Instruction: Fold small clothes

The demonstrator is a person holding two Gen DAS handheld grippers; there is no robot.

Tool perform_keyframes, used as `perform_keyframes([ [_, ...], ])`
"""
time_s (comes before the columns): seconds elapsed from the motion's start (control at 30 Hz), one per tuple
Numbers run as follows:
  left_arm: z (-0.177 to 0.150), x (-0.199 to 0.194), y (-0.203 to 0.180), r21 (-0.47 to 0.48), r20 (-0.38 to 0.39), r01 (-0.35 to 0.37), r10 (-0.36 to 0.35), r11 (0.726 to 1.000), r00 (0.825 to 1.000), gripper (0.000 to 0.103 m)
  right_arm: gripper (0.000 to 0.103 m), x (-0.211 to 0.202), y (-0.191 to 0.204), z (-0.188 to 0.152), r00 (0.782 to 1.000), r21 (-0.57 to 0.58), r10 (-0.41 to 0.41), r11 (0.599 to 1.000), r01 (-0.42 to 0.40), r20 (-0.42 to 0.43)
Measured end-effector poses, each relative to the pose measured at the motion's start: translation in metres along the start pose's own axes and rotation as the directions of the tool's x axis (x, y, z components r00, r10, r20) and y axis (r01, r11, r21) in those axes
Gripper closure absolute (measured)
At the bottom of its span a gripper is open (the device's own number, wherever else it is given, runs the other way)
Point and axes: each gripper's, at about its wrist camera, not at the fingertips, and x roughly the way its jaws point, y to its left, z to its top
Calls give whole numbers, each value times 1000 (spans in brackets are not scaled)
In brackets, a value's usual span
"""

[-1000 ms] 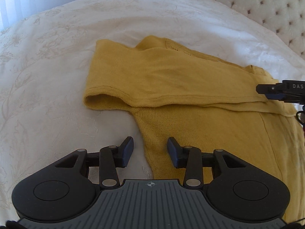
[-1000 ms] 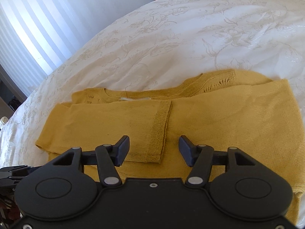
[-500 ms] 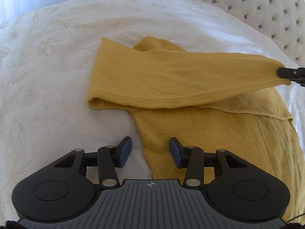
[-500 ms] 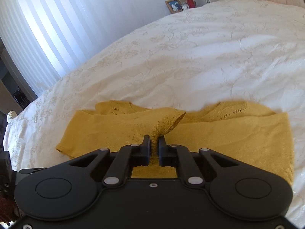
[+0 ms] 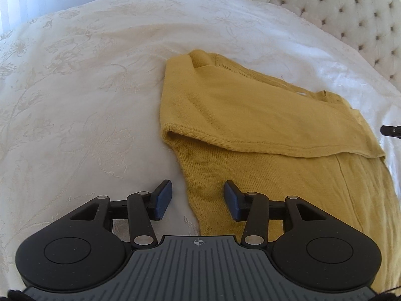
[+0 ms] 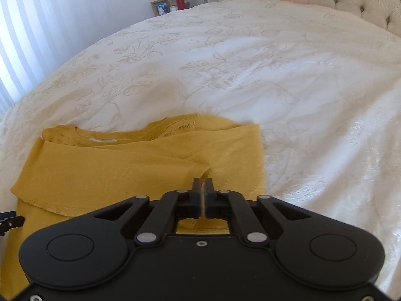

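Note:
A mustard-yellow knit sweater (image 5: 263, 130) lies on the white bedspread, with one sleeve folded across its body; it also shows in the right wrist view (image 6: 120, 165). My left gripper (image 5: 198, 199) is open and empty, its fingers either side of the sweater's near side edge, low over the bed. My right gripper (image 6: 202, 189) is shut on the cuff end of the folded sleeve (image 6: 198, 173), held over the sweater's right side. The tip of the right gripper (image 5: 391, 131) shows at the right edge of the left wrist view.
The white floral bedspread (image 5: 87, 87) spreads all around the sweater. A tufted headboard (image 5: 351, 12) stands at the far right. A nightstand with a photo frame (image 6: 160, 7), a red bottle and a lamp is behind the bed. A curtained window is at the left.
My right gripper closed on the sleeve cuff and carried it across the sweater to the right side. The sleeve now lies flatter across the body. The left gripper stayed open near the edge.

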Motion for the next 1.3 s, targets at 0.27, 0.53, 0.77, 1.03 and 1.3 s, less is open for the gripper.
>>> perform_keyframes([
  [0.27,22,-38,-3,69,184,-16,3,998,983,59,81,13,-25,0,990,109,137,984,-138,11],
  [0.53,71,1,14,-42,155,-98,104,994,982,58,45,40,-9,-6,984,98,172,981,-168,-34],
  [0.77,79,37,21,-59,122,-118,124,991,985,58,44,53,-9,-11,982,115,182,978,-174,-57],
  [1.03,82,43,22,-106,155,-136,152,985,976,58,92,31,23,-1,973,-94,229,969,-229,-9],
  [1.3,96,42,1,-48,195,-94,102,994,976,57,92,39,-10,9,998,-59,56,997,-56,-3],
])
